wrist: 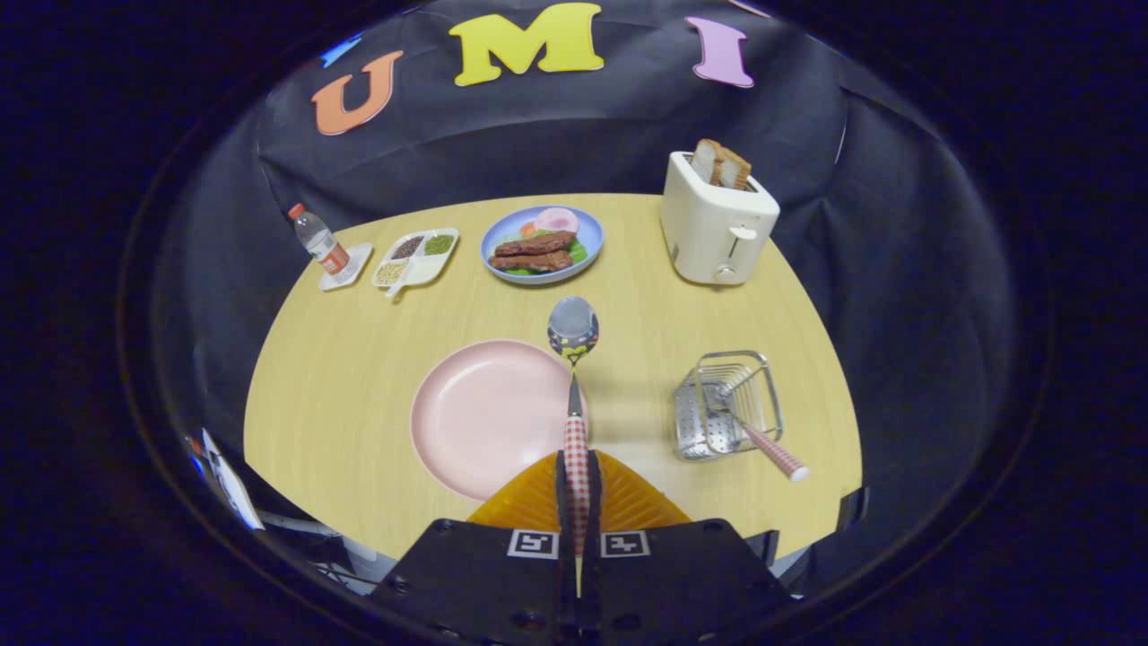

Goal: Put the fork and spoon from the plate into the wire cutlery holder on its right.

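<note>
Even overhead light is spread across the round pale wooden surface (359,377), rendered bright against the dim black cloth wall (556,144). A soft sheen is seen on the glossy pink plate (475,413) and a highlight on the metal bowl of the spoon (573,325). Short, faint shadows are cast beside the cream toaster (716,229) and the wire cutlery holder (726,405). Straight lines are bowed by fisheye distortion, and detail is softened toward the rim, while the centre is kept sharp.
</note>
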A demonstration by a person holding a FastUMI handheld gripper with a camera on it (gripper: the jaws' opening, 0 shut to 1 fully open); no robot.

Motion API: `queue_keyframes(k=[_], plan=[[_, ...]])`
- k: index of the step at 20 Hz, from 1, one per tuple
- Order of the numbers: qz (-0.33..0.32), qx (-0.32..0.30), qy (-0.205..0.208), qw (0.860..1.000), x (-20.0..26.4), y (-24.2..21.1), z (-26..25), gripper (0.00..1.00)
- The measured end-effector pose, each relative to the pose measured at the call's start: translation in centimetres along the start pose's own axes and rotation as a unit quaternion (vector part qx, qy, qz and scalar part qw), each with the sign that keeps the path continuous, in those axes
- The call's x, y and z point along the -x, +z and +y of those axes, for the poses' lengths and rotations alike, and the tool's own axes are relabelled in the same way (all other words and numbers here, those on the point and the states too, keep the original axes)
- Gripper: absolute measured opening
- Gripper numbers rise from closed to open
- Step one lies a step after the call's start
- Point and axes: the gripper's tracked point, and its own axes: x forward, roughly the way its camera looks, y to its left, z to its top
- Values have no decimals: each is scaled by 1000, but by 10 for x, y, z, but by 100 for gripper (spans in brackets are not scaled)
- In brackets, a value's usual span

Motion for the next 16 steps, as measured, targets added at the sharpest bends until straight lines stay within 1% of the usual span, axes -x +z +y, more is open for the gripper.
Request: queue_keyframes(k=[5, 8, 12, 16], plan=[[55, -4, -26, 998, 25, 13, -72, 2], [107, -19, -24, 994, 33, 10, -97, 2], [176, -25, -16, 984, 33, 0, -114, 2], [246, -27, 6, 969, 27, -11, -107, 2]])
